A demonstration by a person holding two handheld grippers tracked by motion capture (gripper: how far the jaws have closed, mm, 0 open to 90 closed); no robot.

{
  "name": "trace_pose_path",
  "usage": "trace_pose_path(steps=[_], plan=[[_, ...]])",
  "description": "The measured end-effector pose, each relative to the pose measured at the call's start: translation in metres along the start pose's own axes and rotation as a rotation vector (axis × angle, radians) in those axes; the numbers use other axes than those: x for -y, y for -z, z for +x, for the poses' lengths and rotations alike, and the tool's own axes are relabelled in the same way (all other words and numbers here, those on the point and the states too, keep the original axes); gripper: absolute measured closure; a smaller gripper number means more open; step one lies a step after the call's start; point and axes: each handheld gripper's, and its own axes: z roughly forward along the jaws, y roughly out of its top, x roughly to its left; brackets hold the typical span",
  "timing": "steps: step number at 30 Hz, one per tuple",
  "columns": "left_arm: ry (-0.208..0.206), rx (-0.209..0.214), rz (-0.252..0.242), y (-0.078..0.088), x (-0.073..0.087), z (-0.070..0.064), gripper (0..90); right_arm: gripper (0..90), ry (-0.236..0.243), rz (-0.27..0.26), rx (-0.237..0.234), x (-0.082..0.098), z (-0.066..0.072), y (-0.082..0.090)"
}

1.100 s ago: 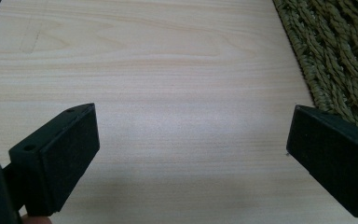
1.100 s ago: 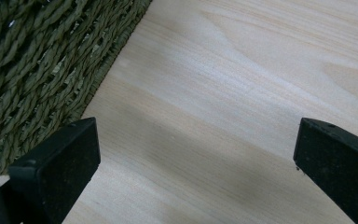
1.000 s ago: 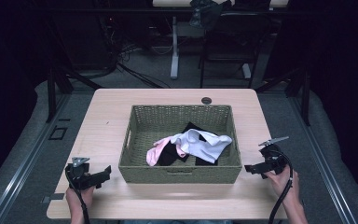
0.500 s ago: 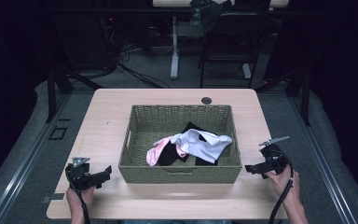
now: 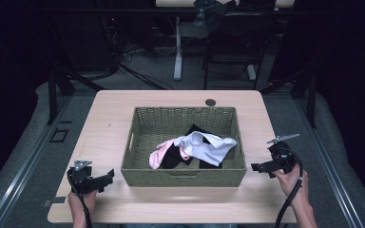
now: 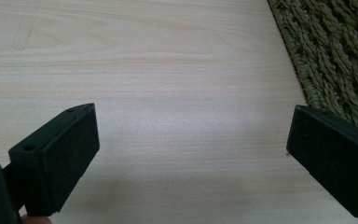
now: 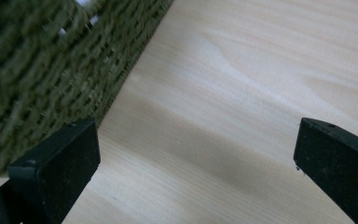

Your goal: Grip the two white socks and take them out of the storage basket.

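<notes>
A green woven basket (image 5: 139, 142) stands in the middle of the light wooden table (image 5: 104, 123). Inside it lie a white garment (image 5: 204, 145), a pink one (image 5: 158, 156) and black cloth (image 5: 196, 129). My left gripper (image 5: 105, 178) rests low over the table just left of the basket's front corner, open with nothing between its jaws (image 6: 191, 154); the basket's wall (image 6: 335, 56) shows at its right. My right gripper (image 5: 257, 167) hovers just right of the basket, open and empty (image 7: 196, 163), with the basket wall (image 7: 42, 79) at its left.
A small dark round grommet (image 5: 210, 102) sits in the table near its far edge. Beyond the table stand a table leg (image 5: 177, 52) and a dark chair (image 5: 228, 52) on grey floor. Bare wood lies on both sides of the basket.
</notes>
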Motion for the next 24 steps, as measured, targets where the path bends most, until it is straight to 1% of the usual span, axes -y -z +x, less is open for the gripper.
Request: trace_pose_path(steps=[1, 2, 3, 4, 6, 8, 9, 11, 13, 15, 16, 17, 19, 21, 24], plan=[[-0.007, -0.001, 0.004, 0.0, 0.0, -0.001, 2.2, 0.0, -0.004, -0.012, -0.018, -0.002, 0.001, 0.003], [-0.011, 0.0, 0.013, 0.0, 0.001, -0.001, 2.2, 0.0, 0.001, -0.004, -0.018, -0.004, 0.002, 0.006], [-0.015, -0.001, 0.011, -0.001, 0.001, -0.001, 2.2, 0.0, 0.013, 0.004, -0.005, -0.006, 0.003, 0.008], [-0.015, 0.001, 0.011, -0.001, 0.0, -0.002, 2.2, 0.0, 0.019, -0.003, -0.001, -0.007, 0.004, 0.01], [-0.013, 0.0, 0.007, -0.001, 0.0, -0.003, 2.1, 0.0, 0.014, -0.003, -0.012, -0.01, 0.004, 0.013], [-0.013, -0.002, 0.005, -0.001, 0.0, -0.003, 2.1, 0.0, 0.02, -0.004, -0.009, -0.012, 0.003, 0.014], [-0.012, -0.004, 0.005, -0.001, 0.001, -0.002, 2.1, 0.0, 0.017, -0.009, -0.005, -0.015, 0.002, 0.016], [-0.014, -0.009, 0.008, -0.001, 0.001, -0.001, 2.1, 0.0, 0.024, -0.015, -0.012, -0.018, 0.001, 0.019], [-0.013, -0.008, 0.01, -0.001, 0.001, -0.002, 2.1, 0.1, 0.028, -0.019, -0.003, -0.022, 0.002, 0.022], [-0.014, -0.003, 0.008, -0.002, 0.001, -0.002, 2.1, 0.1, 0.035, -0.021, -0.009, -0.026, 0.002, 0.026], [-0.014, -0.003, 0.009, -0.002, 0.001, -0.003, 2.1, 0.1, 0.028, -0.031, -0.012, -0.028, 0.003, 0.027], [-0.016, -0.004, 0.02, -0.002, 0.0, -0.003, 2.0, 0.1, 0.029, -0.034, -0.017, -0.031, 0.003, 0.029], [-0.017, -0.004, 0.02, -0.002, 0.0, -0.003, 2.0, 0.1, 0.034, -0.036, -0.026, -0.033, 0.003, 0.031], [-0.016, -0.003, 0.008, -0.003, -0.001, -0.004, 2.0, 0.0, 0.04, -0.042, -0.016, -0.039, 0.005, 0.038], [-0.017, 0.0, 0.01, -0.005, -0.001, -0.004, 2.0, 0.0, 0.045, -0.056, -0.014, -0.045, 0.006, 0.047]])
